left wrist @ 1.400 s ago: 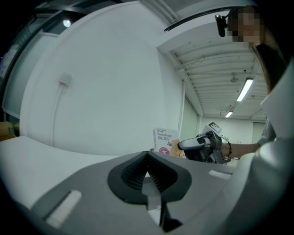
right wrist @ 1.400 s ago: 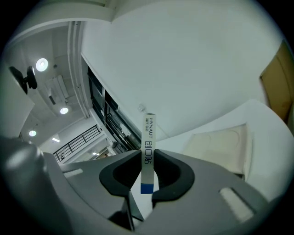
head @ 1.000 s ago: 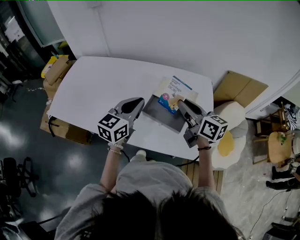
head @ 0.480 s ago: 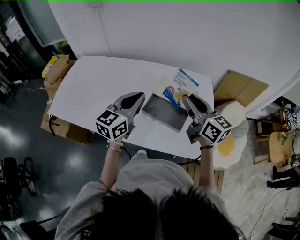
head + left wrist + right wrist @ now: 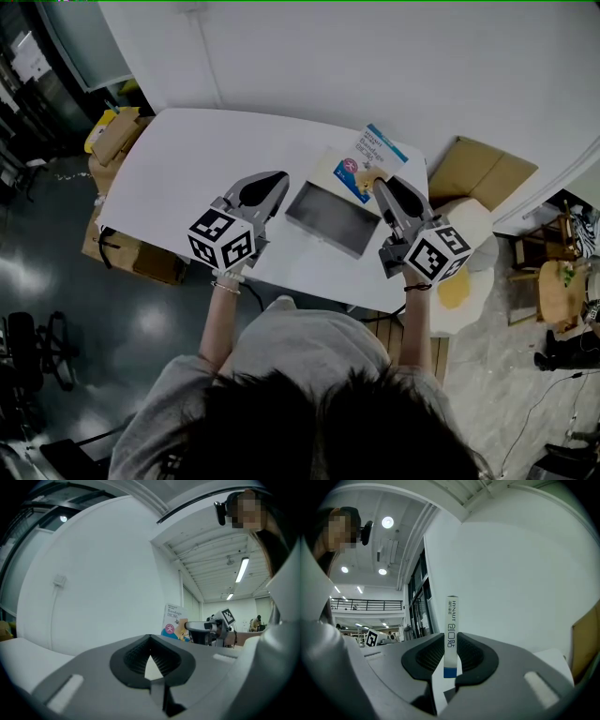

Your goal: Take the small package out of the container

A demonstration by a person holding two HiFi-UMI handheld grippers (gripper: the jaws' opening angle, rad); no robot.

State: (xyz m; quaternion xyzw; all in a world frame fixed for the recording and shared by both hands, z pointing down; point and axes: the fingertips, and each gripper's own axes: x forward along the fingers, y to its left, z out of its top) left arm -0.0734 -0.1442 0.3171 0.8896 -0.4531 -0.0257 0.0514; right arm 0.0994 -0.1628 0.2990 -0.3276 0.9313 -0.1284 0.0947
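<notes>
- Several cardboard boxes point(image 5: 114, 141) sit on the floor just off the left end of the white bench point(image 5: 187, 159).
- Left hand-held gripper point(image 5: 277, 178) hangs over the middle of the bench, just left of the container. It's clenched: in its own view the jaw tips meet and there's nothing between them, only a sliver of white showing lower down. The person's left hand has it from below, with the marker cube nearest the body.
- The container point(image 5: 333, 217) is a shallow grey box, sitting flat on the bench between the two grippers, a bit skewed to the bench edge. Its inside looks bare from the head view.
- There's a cream-coloured bit point(image 5: 330, 161) just past the container's far side; can't tell what it is.
- The small package point(image 5: 366, 161) is blue and white with cartoon print. It's out of the container, up by the far right corner of it, near the bench's back edge.
- Right hand-held gripper point(image 5: 380, 184) is grasping that package. Its own view shows the package edge-on, standing upright, pinched between the two ribbed pads with the top sticking well out past the tips.
- A flattened brown cardboard piece point(image 5: 478, 173) leans off to the right of the bench.
</notes>
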